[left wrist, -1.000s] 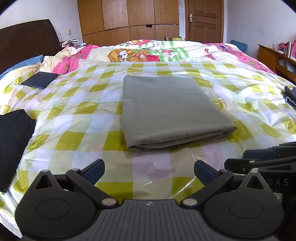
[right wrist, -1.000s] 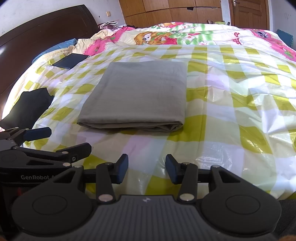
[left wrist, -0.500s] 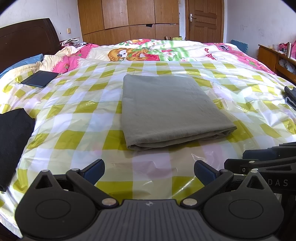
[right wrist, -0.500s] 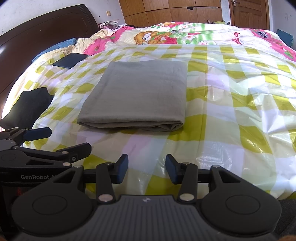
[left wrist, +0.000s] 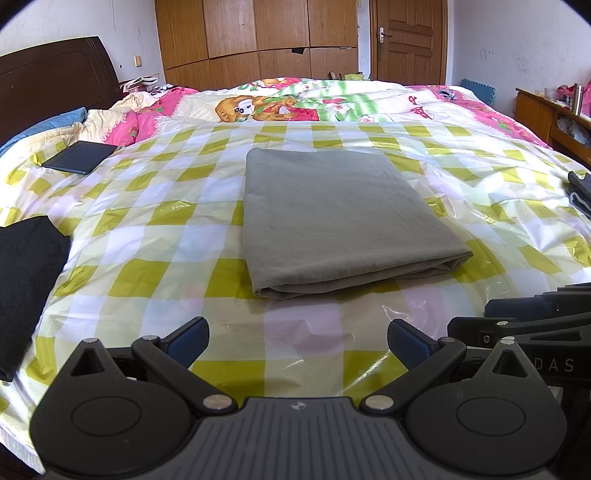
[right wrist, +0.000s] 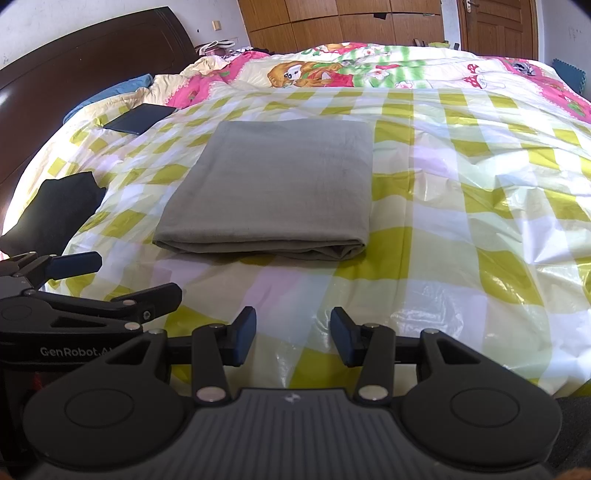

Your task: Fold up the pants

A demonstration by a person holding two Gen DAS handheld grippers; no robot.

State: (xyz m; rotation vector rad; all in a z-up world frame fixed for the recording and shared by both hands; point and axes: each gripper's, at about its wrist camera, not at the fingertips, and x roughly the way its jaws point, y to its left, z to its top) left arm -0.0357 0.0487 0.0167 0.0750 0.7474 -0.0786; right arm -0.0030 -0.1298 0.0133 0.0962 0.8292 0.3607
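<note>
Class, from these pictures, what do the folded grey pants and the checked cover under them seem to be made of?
Grey pants: probably soft woven cloth, matte, with limp layered edges at the fold. Checked cover: apparently thin plastic sheeting, glossy, with bright glare and sharp crinkles.

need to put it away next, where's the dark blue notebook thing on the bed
The dark blue flat case lies at the far left of the checked plastic sheet, near the headboard and beyond the black garment.

Bedroom | white walls (left wrist: 517, 44) | wooden wardrobe (left wrist: 255, 33) and door (left wrist: 406, 37) | dark headboard (left wrist: 55, 85) | bright daylight on bed (left wrist: 480, 206)
</note>
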